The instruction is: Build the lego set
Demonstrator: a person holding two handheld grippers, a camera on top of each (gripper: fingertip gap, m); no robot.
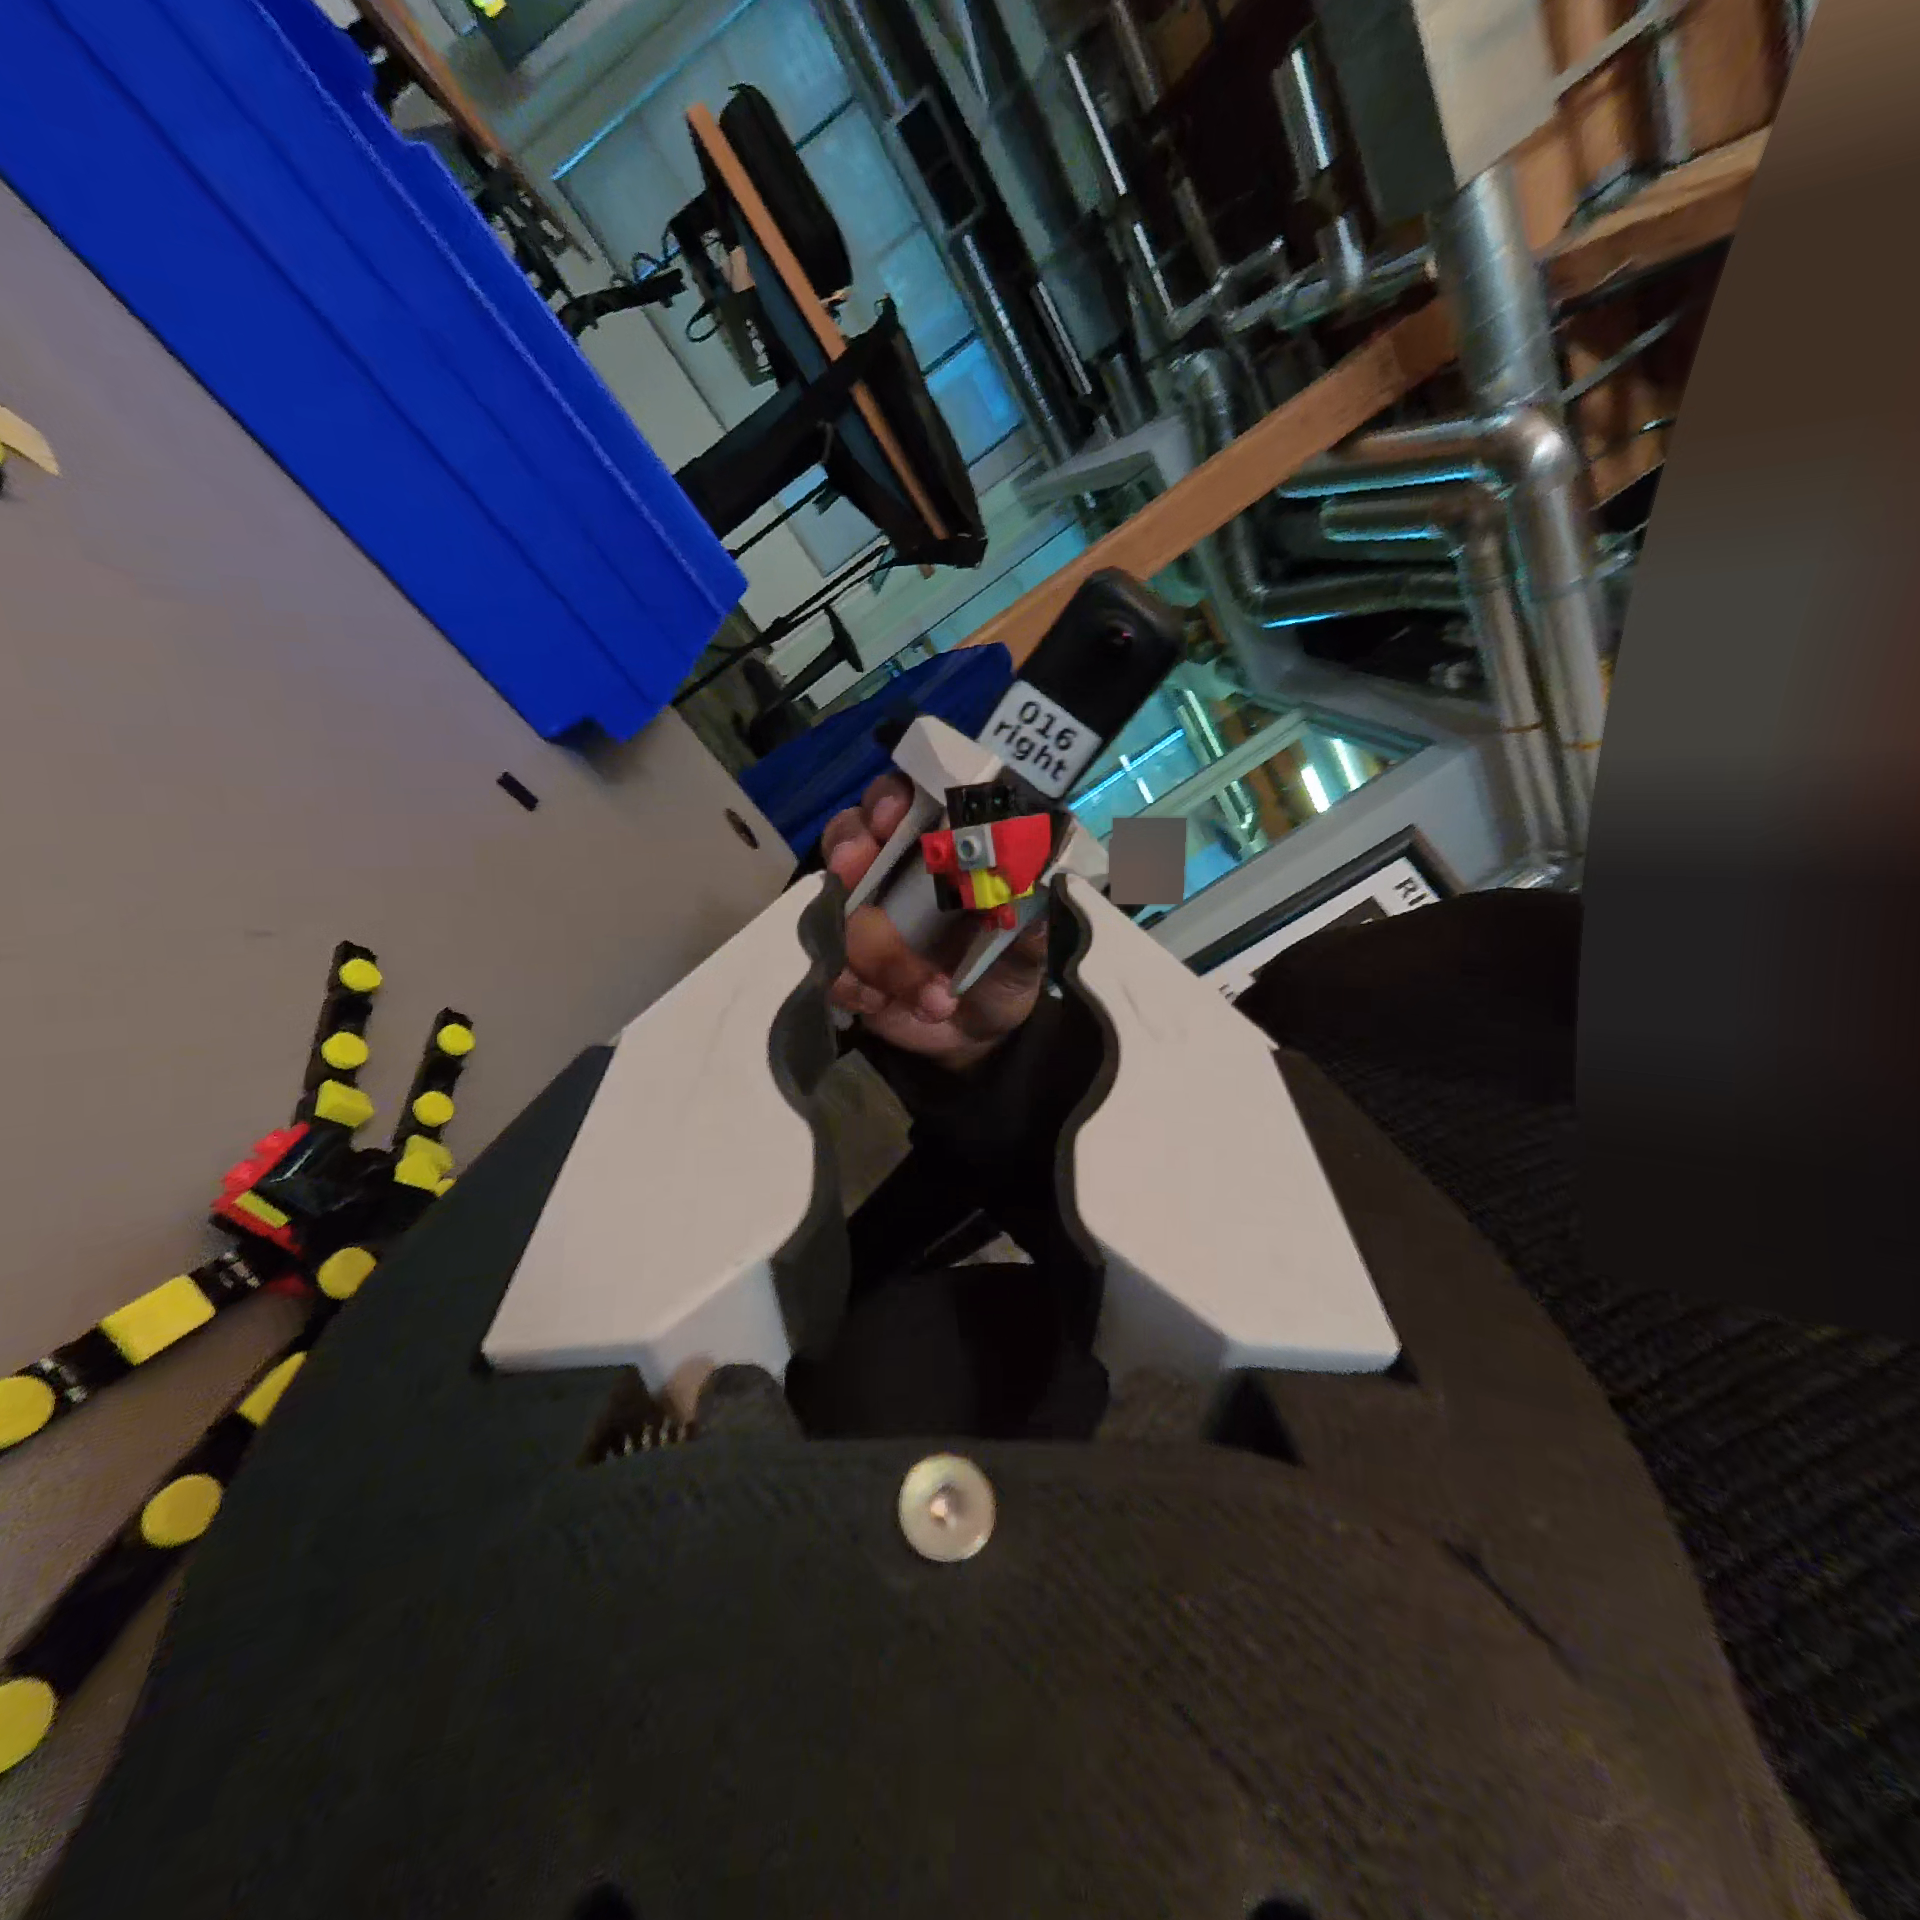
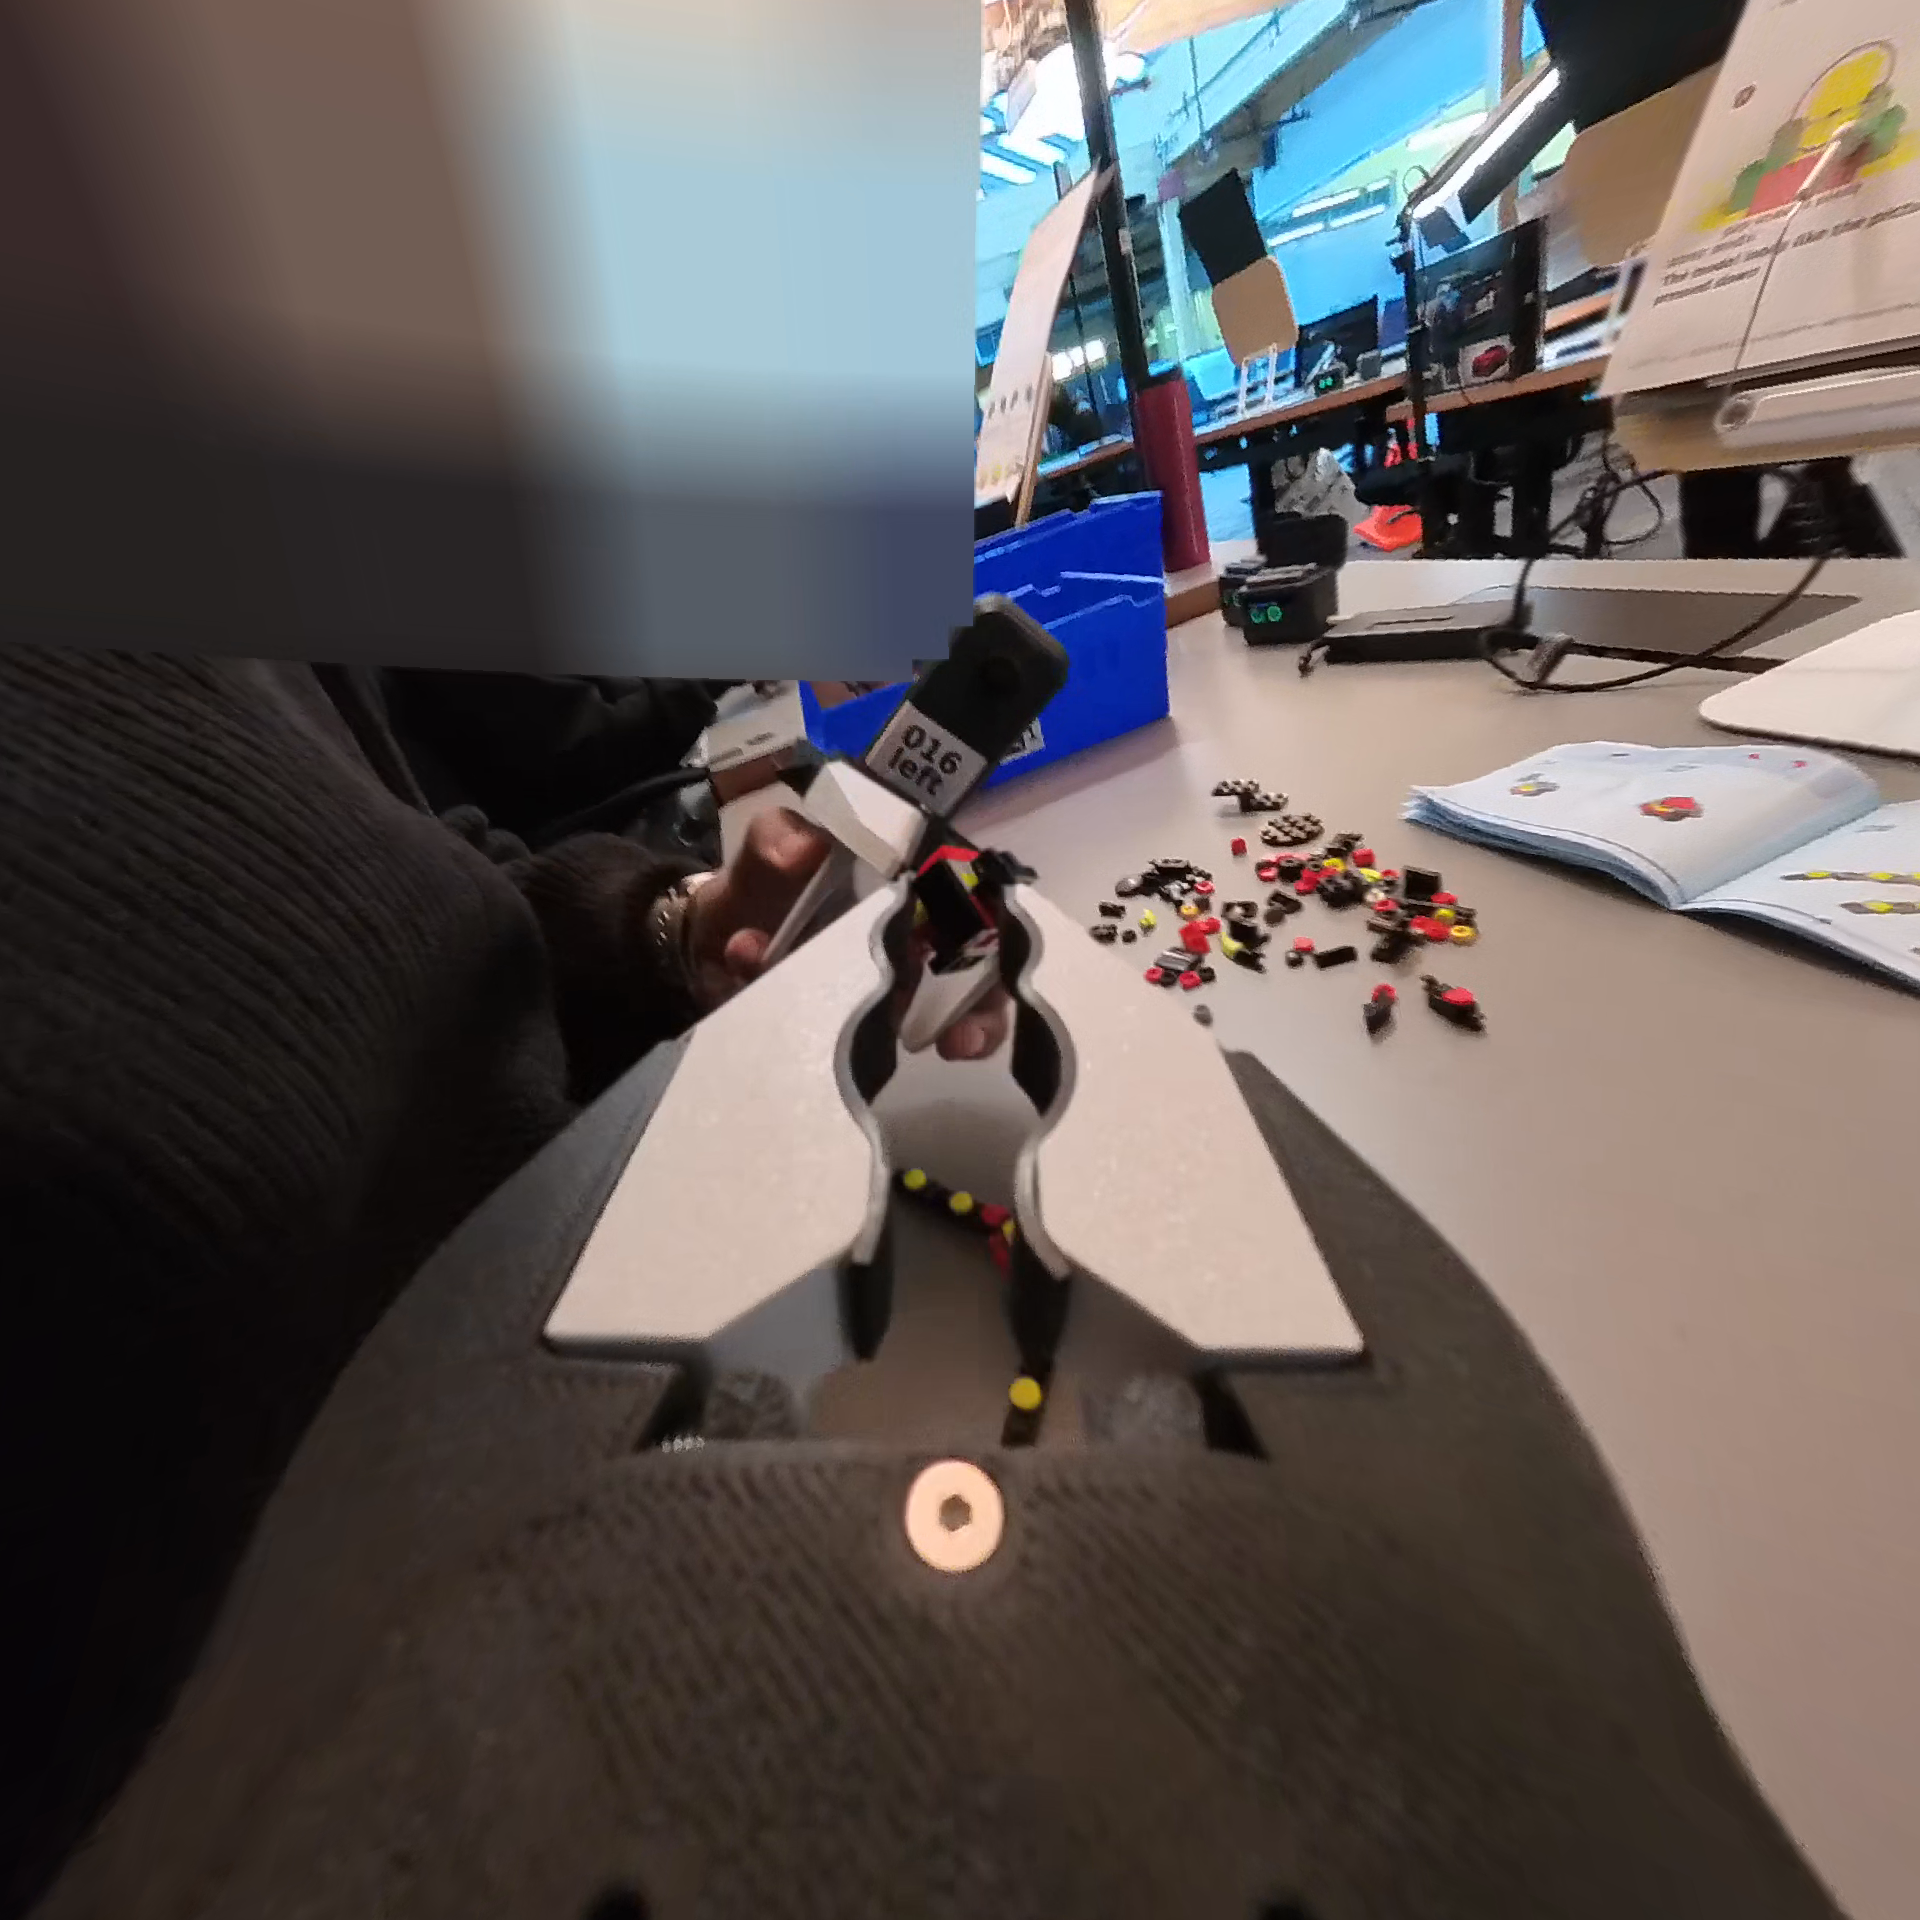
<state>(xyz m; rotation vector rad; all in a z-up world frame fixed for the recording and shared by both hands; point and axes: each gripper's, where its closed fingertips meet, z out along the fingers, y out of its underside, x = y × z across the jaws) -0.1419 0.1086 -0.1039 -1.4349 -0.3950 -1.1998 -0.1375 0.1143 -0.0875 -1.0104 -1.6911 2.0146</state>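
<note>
A small red, black and yellow lego assembly [image 2: 951, 899] sits between the tips of my right gripper [image 2: 954, 891], which is shut on it and holds it in the air. In the left wrist view the same assembly [image 1: 982, 862] shows in the right gripper's fingers. My left gripper [image 1: 940, 899] is open, with its tips on either side of the assembly and a gap on the left side. A larger black build with yellow studs and a red part [image 1: 312, 1174] lies on the grey table [image 1: 208, 779] at the lower left. It also shows through the right gripper's gap [image 2: 961, 1205].
A pile of several loose red, black and yellow pieces [image 2: 1299, 904] lies on the table to the right. An open instruction booklet [image 2: 1662, 831] lies beyond it. A blue bin [image 2: 1081, 623] stands behind; it also shows in the left wrist view [image 1: 364, 312]. A person's dark sleeve [image 2: 260, 987] fills the left. The tips of both grippers are at nearly the same place.
</note>
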